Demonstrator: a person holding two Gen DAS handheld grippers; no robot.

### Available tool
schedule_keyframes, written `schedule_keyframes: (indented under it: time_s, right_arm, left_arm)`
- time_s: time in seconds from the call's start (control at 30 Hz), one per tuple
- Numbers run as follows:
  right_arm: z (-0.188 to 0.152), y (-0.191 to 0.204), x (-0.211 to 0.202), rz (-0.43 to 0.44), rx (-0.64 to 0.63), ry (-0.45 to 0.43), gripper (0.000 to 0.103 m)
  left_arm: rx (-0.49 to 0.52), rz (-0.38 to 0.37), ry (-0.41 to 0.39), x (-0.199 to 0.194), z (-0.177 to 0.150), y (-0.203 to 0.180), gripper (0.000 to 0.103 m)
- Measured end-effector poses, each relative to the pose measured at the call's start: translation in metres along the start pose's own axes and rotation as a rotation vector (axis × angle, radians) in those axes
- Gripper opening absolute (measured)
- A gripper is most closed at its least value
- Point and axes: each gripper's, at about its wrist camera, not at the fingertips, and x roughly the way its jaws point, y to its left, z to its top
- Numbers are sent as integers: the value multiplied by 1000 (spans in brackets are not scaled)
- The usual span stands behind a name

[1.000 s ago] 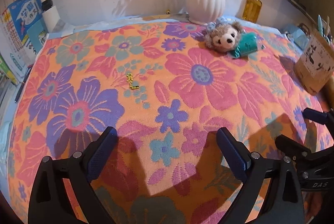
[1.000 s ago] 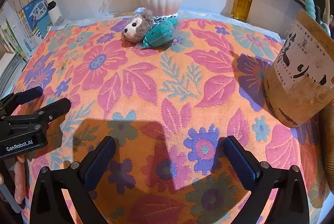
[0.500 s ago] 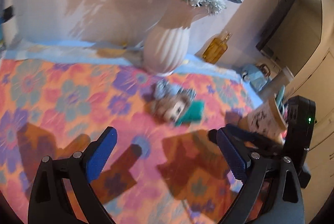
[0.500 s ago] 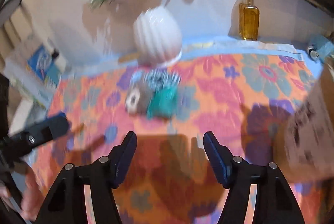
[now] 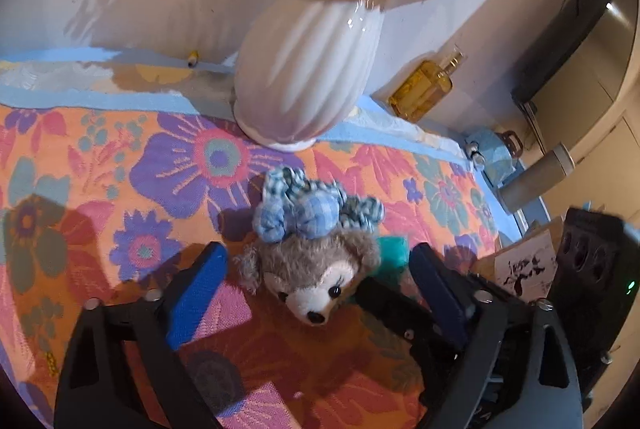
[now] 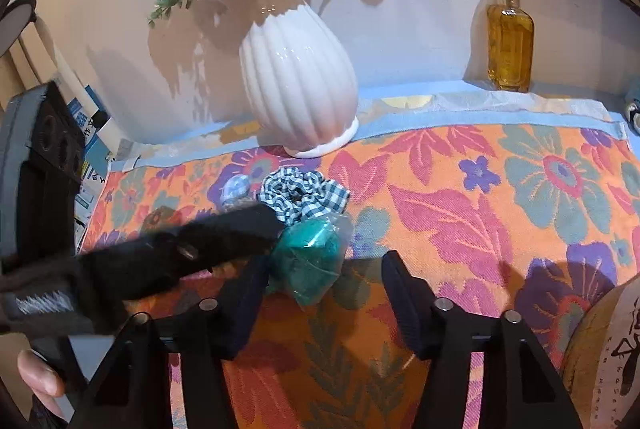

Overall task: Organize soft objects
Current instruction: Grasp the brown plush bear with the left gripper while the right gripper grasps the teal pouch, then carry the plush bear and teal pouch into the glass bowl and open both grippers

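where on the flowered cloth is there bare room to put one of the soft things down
Free: the wide stretch of flowered cloth right of the teal bundle, between the amber bottle and the cardboard tube. Crowded: in front of the white vase, where the plush bear, checked scrunchies and both tools cluster.

The right gripper [image 6: 324,303] hung over the floral cloth [image 6: 460,213], its jaws having just been closing, apart, with the bagged teal bundle [image 6: 312,257] just ahead between them, unpressed. The left gripper [image 6: 276,225] reached in beside a checked scrunchie [image 6: 304,191], before the white vase [image 6: 298,81].
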Motion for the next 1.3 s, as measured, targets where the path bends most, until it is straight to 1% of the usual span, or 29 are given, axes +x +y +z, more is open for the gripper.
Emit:
schedule_keyframes:
  time_s: [0.07,0.1,0.13,0.17,0.23,0.33,0.43,0.53,0.6,0.7,0.8,0.97,1.13,1.3]
  right_arm:
    - [0,3,-1,-1,-22,-9,43]
    - [-1,6,0,0,-36,-6,39]
    - [-1,9,1,7,-50,-4,34]
    - [-3,12,0,1,-66,-7,33]
    - [-4,17,-4,-12,-88,-25,32]
    - [-9,21,-15,5,-97,-61,31]
    - [-17,18,-28,20,-70,-77,31]
    - [-33,15,-41,46,-23,-75,31]
    - [-47,18,-54,47,-13,-86,31]
    - [-67,24,-72,35,-12,-90,31]
    - [-85,27,-87,14,-18,-83,31]
    - [-107,25,-108,3,0,-85,31]
    - [-127,21,-130,-4,30,-86,31]
    - [-147,11,-152,-24,51,-84,31]
  left_arm:
    - [-1,-4,-3,2,-2,2,76]
    - [2,-7,-6,2,-3,3,65]
    - [5,-10,-8,0,-3,3,59]
    - [7,-11,-12,-2,-3,4,52]
    - [10,-6,-23,-10,-4,6,52]
    - [26,3,-44,-25,-11,6,51]
    - [37,9,-51,-43,-24,6,51]
    - [38,-2,-37,-59,-44,8,51]
    - [49,-6,-21,-68,-59,7,51]
    - [64,-35,19,-78,-83,5,51]
    - [106,-16,21,-91,-110,0,52]
    - [160,-11,23,-104,-140,-11,52]
    - [179,-16,28,-110,-154,-19,52]
    - [237,-9,47,-110,-172,-41,52]
